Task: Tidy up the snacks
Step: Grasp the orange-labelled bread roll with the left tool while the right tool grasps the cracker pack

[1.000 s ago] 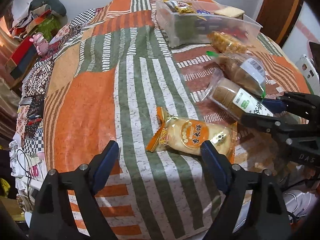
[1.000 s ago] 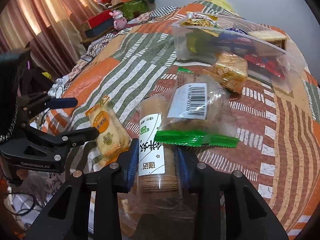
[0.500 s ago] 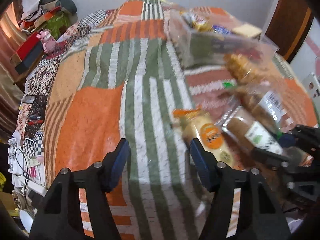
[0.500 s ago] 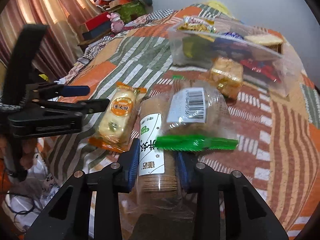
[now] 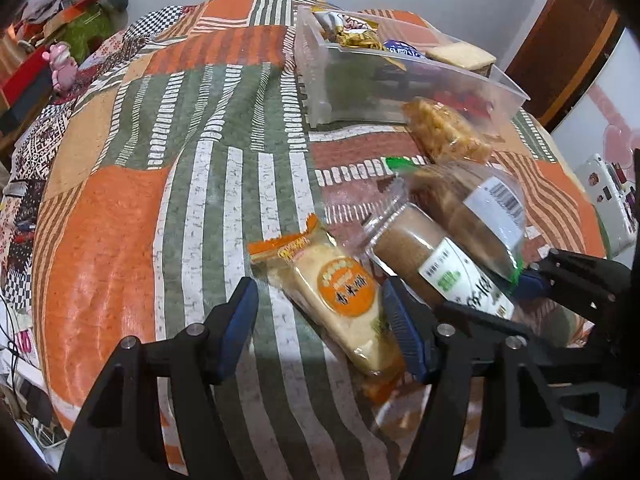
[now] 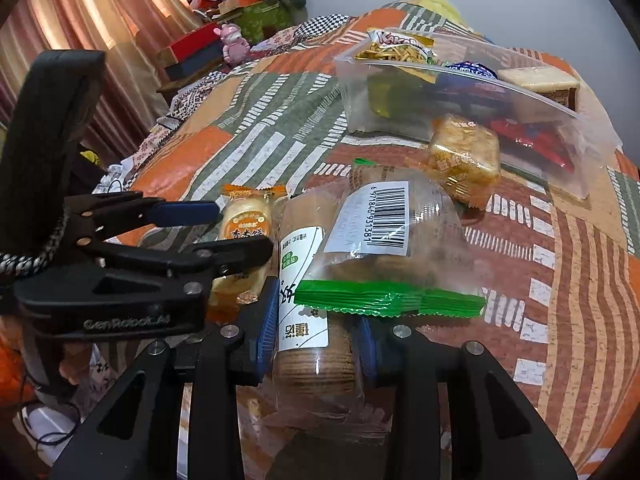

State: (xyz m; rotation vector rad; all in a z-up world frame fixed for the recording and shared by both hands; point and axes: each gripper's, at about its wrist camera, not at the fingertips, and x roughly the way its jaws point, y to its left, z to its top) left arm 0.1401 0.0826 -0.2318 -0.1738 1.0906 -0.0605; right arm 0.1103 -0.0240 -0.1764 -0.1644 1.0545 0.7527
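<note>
My right gripper (image 6: 316, 330) is shut on a clear tube of brown biscuits (image 6: 310, 280), which also shows in the left wrist view (image 5: 424, 258). A green-edged cookie bag with a barcode (image 6: 386, 236) rests on the tube. My left gripper (image 5: 320, 314) is open, its fingers either side of an orange rice-cracker pack (image 5: 340, 292) lying on the bedspread; the pack also shows in the right wrist view (image 6: 246, 224). A clear bin (image 5: 360, 84) holding several snacks stands further back, with a yellow crispy snack pack (image 5: 446, 130) in front of it.
The patchwork bedspread (image 5: 160, 184) covers the bed. Boxes and a pink toy (image 5: 60, 66) sit at the far left beside curtains (image 6: 80, 40). A wooden door (image 5: 560, 36) is at the right. Cables lie off the near left edge.
My left gripper has moved over the rice-cracker pack, so the pack now lies between its fingers. My right gripper still holds the biscuit tube.
</note>
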